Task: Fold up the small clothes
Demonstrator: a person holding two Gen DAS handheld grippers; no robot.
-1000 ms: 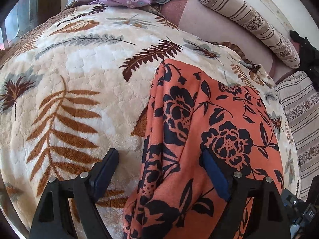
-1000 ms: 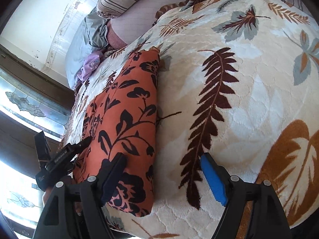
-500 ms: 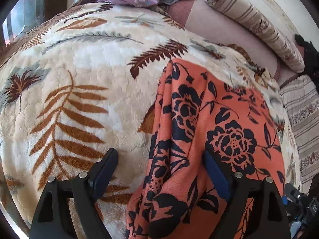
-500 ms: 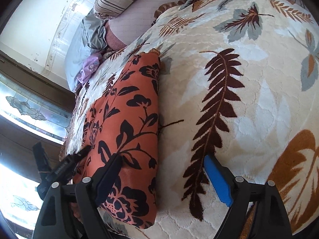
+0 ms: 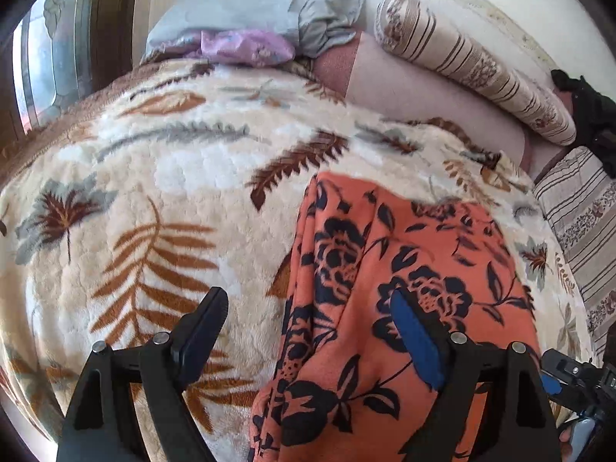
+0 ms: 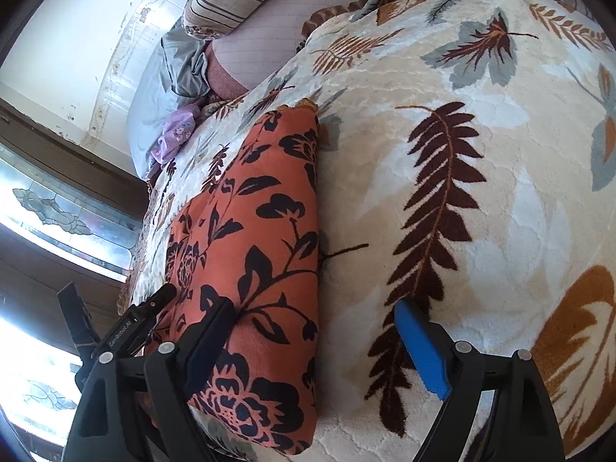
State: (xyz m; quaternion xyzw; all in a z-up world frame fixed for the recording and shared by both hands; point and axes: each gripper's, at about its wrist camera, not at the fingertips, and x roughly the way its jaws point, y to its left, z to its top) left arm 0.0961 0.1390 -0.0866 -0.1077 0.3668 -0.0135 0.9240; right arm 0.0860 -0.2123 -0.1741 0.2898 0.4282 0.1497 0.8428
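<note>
Both the left gripper (image 5: 308,331) and right gripper (image 6: 315,342) have backed off wide open and empty, so the orange cloth with black flowers (image 6: 261,238), low in the frame, looks folded on the bed's fluffy leaf blanket (image 6: 481,192)

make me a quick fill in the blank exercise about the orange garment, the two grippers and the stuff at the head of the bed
1. The orange garment is printed with ____ flowers and leaves.
2. It lies on a cream blanket patterned with ____.
3. The left gripper and the right gripper both have their jaws ____, gripping nothing.
4. Beside the grey pillow lies a small ____ cloth.

Missing words: black; leaves; open; purple
</note>
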